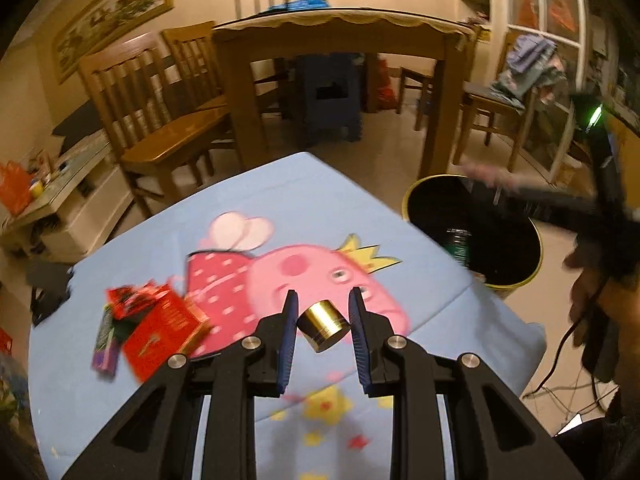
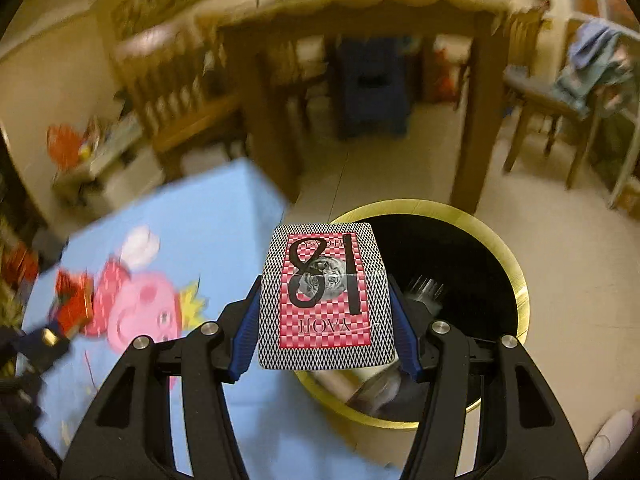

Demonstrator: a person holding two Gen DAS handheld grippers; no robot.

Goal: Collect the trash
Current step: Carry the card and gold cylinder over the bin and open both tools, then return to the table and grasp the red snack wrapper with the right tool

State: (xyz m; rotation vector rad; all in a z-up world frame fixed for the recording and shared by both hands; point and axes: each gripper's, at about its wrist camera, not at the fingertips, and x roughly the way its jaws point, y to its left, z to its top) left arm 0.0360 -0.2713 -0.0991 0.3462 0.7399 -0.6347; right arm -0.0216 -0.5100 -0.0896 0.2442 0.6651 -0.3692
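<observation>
My left gripper [image 1: 324,322] is shut on a small gold cylinder [image 1: 323,327] and holds it above the blue cartoon tablecloth [image 1: 240,200]. On the cloth to its left lie a red box [image 1: 160,332] and a purple wrapper [image 1: 106,340]. My right gripper [image 2: 326,300] is shut on a flat card box [image 2: 325,296], patterned red and white with "18" drawn on it. That box hangs over the near rim of a round bin [image 2: 516,280] with a gold rim and black inside. The bin [image 1: 516,280] stands on the floor off the table's right edge, with some trash inside.
A wooden dining table [image 1: 340,28] and chairs [image 1: 160,120] stand behind on the tiled floor. A blue stool [image 1: 330,96] sits under that table. A person's hand [image 1: 584,280] and cables show at the right. A low cluttered shelf [image 1: 60,184] is at the left.
</observation>
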